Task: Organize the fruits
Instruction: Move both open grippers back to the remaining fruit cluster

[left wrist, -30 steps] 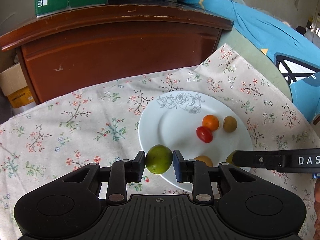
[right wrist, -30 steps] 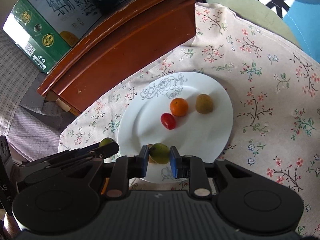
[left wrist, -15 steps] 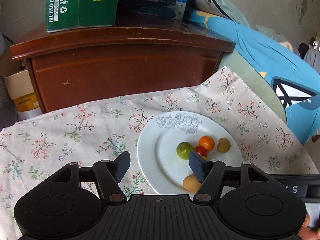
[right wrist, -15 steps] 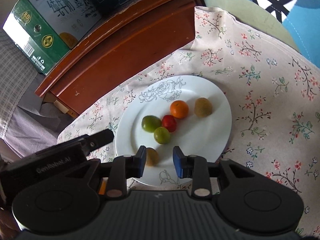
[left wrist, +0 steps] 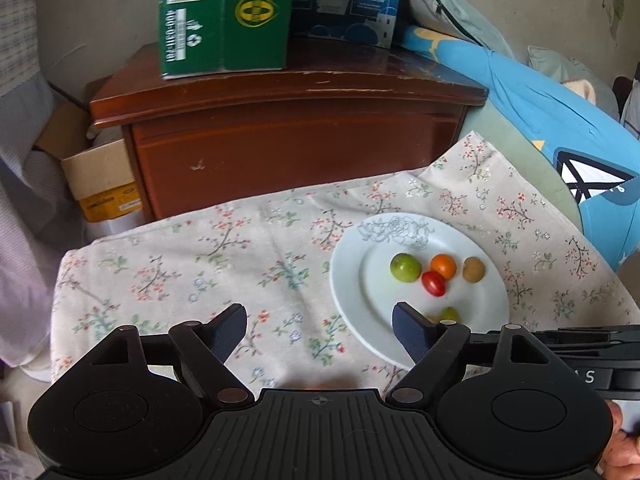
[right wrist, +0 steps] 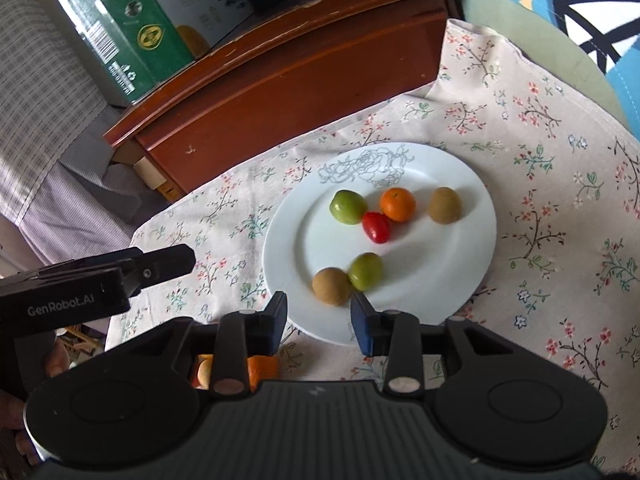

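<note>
A white plate on the floral cloth holds a green lime, a red tomato, an orange, a brown kiwi, a second green fruit and a second kiwi. My left gripper is open and empty, pulled back left of the plate; it also shows in the right wrist view. My right gripper is open and empty at the plate's near rim.
A dark wooden cabinet stands behind the cloth, with a green carton and a blue box on top. A cardboard box sits to its left. Blue bedding lies at the right.
Both grippers opened and let their green fruits go onto the plate. Both have since pulled back and up from the plate; the left one moved left.
</note>
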The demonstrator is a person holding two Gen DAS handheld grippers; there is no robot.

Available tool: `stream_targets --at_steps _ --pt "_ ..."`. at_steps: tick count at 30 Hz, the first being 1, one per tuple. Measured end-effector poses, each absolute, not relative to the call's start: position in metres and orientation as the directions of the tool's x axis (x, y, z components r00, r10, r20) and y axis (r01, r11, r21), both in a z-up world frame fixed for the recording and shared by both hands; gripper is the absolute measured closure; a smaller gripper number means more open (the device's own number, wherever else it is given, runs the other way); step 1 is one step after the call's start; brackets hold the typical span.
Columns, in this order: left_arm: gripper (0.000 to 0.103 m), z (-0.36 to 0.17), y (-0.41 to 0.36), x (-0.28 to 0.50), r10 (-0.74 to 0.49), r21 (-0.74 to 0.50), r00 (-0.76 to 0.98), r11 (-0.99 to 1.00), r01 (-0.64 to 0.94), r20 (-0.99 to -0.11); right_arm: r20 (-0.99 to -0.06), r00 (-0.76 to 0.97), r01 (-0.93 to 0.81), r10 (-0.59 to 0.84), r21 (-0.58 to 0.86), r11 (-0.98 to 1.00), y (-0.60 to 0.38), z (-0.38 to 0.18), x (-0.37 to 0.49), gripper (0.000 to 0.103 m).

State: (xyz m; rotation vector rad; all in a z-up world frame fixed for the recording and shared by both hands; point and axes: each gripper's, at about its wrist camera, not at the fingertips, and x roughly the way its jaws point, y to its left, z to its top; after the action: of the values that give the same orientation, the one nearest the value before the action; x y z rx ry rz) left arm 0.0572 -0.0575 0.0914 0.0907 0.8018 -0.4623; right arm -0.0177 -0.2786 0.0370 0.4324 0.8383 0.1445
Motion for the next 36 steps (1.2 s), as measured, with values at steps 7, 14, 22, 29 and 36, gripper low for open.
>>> stream_targets --at_steps 7,14,22,29,36 --pt "0.022 0.084 -0.032 0.052 -0.318 -0.080 0.594 0.917 0.391 -0.739 -0.695 0.634 -0.006 0.340 0.435 0.901 -0.264 0.034 -0.030 0.066" --pt "0.022 0.073 -0.015 0.048 -0.297 -0.049 0.576 0.913 0.406 -0.762 -0.702 0.607 -0.032 0.373 0.447 0.894 -0.251 0.028 -0.039 0.066" --pt "0.022 0.052 0.001 0.038 -0.278 -0.002 0.544 0.892 0.452 -0.792 -0.712 0.577 -0.041 0.401 0.465 0.884 -0.244 0.019 -0.039 0.066" --pt "0.023 0.035 0.003 0.028 -0.267 0.059 0.516 0.846 0.530 -0.814 -0.722 0.546 -0.046 0.424 0.480 0.876 -0.239 0.011 -0.038 0.066" --pt "0.023 0.030 0.006 0.029 -0.287 0.040 0.507 0.841 0.540 -0.813 -0.726 0.530 -0.065 0.437 0.480 0.875 -0.232 0.007 -0.036 0.066"
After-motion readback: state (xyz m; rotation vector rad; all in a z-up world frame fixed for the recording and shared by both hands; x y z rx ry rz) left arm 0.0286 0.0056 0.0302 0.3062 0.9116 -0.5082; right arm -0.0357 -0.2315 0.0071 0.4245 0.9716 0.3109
